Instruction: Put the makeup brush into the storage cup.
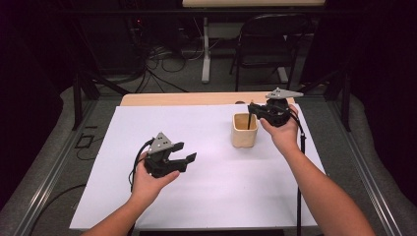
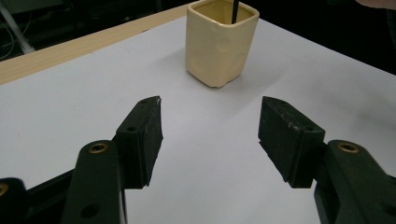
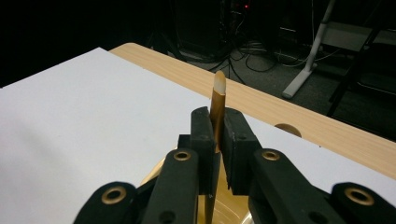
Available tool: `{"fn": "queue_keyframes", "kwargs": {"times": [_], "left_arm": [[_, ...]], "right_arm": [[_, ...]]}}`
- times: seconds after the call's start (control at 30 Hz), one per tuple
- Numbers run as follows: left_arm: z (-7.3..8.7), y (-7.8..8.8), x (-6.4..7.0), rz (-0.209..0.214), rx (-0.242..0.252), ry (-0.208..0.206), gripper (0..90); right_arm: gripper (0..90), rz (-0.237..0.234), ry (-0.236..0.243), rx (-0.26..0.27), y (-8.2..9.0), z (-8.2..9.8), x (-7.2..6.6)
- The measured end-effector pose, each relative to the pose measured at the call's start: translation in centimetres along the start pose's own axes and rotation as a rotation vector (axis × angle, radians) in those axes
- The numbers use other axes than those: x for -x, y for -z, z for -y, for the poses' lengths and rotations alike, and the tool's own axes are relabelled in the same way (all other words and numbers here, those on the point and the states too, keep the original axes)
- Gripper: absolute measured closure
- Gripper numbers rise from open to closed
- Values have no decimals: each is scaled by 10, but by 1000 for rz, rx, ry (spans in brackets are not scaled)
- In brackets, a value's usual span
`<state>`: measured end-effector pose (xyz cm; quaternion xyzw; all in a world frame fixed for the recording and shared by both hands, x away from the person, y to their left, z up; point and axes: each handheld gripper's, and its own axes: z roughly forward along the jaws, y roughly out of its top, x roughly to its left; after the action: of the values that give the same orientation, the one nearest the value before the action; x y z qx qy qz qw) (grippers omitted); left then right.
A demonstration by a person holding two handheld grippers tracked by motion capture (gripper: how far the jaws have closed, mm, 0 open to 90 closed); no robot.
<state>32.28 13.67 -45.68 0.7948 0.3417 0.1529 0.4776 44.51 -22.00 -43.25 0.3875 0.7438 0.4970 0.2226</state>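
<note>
1. Covering most of the wooden table point(image 1: 147, 100), a white sheet point(image 1: 206, 187) is lying flat, and the cream cup point(image 1: 244, 130) is standing upright on it, toward its far right part.
2. The cup is looking like glazed ceramic: probably stiff, rather heavy, smooth and breakable.
3. The left gripper point(image 1: 189, 152) is hovering well apart from the cup, on its near left side, with its jaws standing wide and nothing between them.
4. The right gripper point(image 1: 252, 109) is pinching a thin stick point(image 3: 217, 103) just above the cup, and its lower end is hanging inside the cup.
5. The stick is seeming light, stiff and slippery; the grip is sitting near its upper end.
6. Only the cup rim is standing near its path.
</note>
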Motion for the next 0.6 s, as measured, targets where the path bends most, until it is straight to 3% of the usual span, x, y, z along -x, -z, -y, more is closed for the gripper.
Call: {"fn": "queue_keyframes", "kwargs": {"times": [0.6], "left_arm": [[0,-1,0,2,-3,-1,401]], "right_arm": [[838,0,-3,-23,-4,9,-1]]}}
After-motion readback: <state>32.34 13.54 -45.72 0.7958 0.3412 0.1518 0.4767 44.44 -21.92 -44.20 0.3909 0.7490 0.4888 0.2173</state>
